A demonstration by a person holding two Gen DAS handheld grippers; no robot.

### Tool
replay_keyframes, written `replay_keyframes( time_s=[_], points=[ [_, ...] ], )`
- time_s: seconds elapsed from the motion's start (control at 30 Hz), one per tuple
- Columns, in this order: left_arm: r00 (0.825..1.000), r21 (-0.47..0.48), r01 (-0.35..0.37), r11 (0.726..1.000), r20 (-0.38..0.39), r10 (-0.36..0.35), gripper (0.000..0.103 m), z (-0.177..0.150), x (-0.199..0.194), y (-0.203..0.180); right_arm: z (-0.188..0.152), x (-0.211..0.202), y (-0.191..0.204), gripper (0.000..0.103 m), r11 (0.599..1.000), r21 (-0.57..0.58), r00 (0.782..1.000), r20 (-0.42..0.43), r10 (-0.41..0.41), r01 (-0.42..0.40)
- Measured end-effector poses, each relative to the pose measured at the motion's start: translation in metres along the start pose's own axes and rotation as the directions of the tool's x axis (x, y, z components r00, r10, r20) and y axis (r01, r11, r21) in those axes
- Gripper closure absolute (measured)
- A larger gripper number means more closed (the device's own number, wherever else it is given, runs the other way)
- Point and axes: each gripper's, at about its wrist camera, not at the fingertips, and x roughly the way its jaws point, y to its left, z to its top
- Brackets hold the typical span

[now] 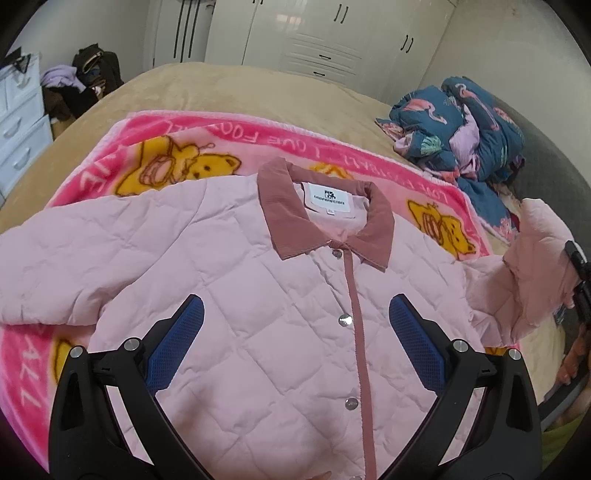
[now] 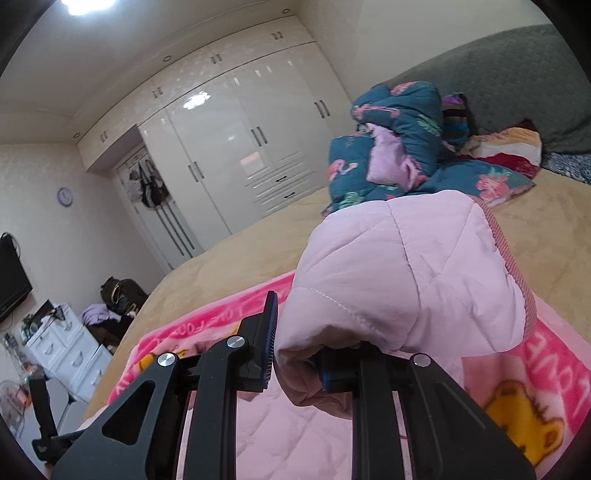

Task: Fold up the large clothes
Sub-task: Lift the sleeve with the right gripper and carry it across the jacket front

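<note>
A pale pink quilted jacket [image 1: 229,258] lies front up and snapped shut on a pink cartoon-bear blanket [image 1: 184,136]. Its darker corduroy collar [image 1: 295,206] points away from me. My left gripper [image 1: 295,306] hovers open over the jacket's chest, blue pads spread either side of the placket, with nothing between them. In the right wrist view my right gripper [image 2: 295,354] is shut on the jacket's sleeve [image 2: 399,273]. The sleeve is lifted off the blanket and bulges over the fingers, hiding the right pad. From the left wrist view the same raised sleeve [image 1: 535,258] hangs at the jacket's right side.
The blanket lies on a tan bed cover [image 1: 221,88]. A bundled blue flamingo duvet [image 1: 461,125] sits at the bed's far right, near a grey headboard [image 2: 517,74]. White wardrobes [image 1: 314,33] stand behind. White drawers [image 1: 18,122] and piled clothes [image 1: 85,81] are at the far left.
</note>
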Motion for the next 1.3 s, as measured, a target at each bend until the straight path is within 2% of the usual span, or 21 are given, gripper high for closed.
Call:
replay_keyframes(
  time_s=[0.13,0.23,0.5,0.8,0.93,1.0,1.07,1.13,1.17,1.2,1.23,1.27,1.3],
  points=[
    [1.000,-0.016,0.031,0.999,0.001,-0.031,0.009,0.004,-0.005,0.009,-0.009,0.007,0.025,0.085,0.998,-0.058,0.999,-0.016,0.031,-0.032],
    [1.000,-0.032,0.025,0.999,0.005,-0.025,0.009,0.007,-0.009,0.018,-0.018,0.016,0.046,0.085,0.992,-0.109,0.998,-0.041,0.057,-0.061],
    [0.997,-0.110,0.072,0.991,0.015,-0.071,0.009,0.010,-0.019,0.040,-0.057,0.039,0.097,0.085,0.971,-0.173,0.980,-0.145,0.139,-0.164],
    [0.996,-0.215,0.090,0.973,0.022,-0.087,0.009,0.011,-0.023,0.072,-0.116,0.075,0.130,0.085,0.960,-0.176,0.938,-0.310,0.154,-0.216],
    [0.997,-0.232,0.078,0.970,0.007,-0.078,0.009,0.008,-0.017,0.080,-0.150,0.088,0.132,0.083,0.965,-0.143,0.907,-0.392,0.150,-0.222],
    [0.997,-0.238,0.074,0.969,-0.013,-0.080,0.009,0.005,-0.011,0.081,-0.168,0.094,0.128,0.079,0.971,-0.098,0.882,-0.445,0.154,-0.219],
    [0.996,-0.241,0.072,0.968,-0.033,-0.082,0.009,0.002,-0.003,0.082,-0.177,0.096,0.122,0.050,0.976,-0.041,0.861,-0.481,0.168,-0.214],
    [0.996,-0.237,0.058,0.970,-0.056,-0.073,0.009,-0.003,0.006,0.080,-0.184,0.093,0.110,0.041,0.981,0.041,0.843,-0.507,0.182,-0.187],
    [0.995,-0.238,0.054,0.970,-0.065,-0.071,0.009,-0.004,0.009,0.080,-0.183,0.091,0.103,0.041,0.981,0.070,0.838,-0.512,0.190,-0.180],
    [0.994,-0.240,0.050,0.969,-0.077,-0.071,0.009,-0.006,0.012,0.080,-0.182,0.087,0.097,0.041,0.981,0.093,0.838,-0.510,0.193,-0.169],
    [0.993,-0.245,0.055,0.968,-0.090,-0.079,0.009,-0.008,0.017,0.079,-0.179,0.079,0.088,0.039,0.981,0.127,0.850,-0.492,0.189,-0.144],
    [0.992,-0.248,0.059,0.967,-0.096,-0.085,0.009,-0.010,0.019,0.079,-0.176,0.074,0.082,0.031,0.982,0.146,0.862,-0.475,0.176,-0.120],
    [0.991,-0.250,0.061,0.966,-0.105,-0.089,0.009,-0.011,0.021,0.078,-0.172,0.066,0.073,0.029,0.981,0.174,0.884,-0.441,0.157,-0.087]
  ],
)
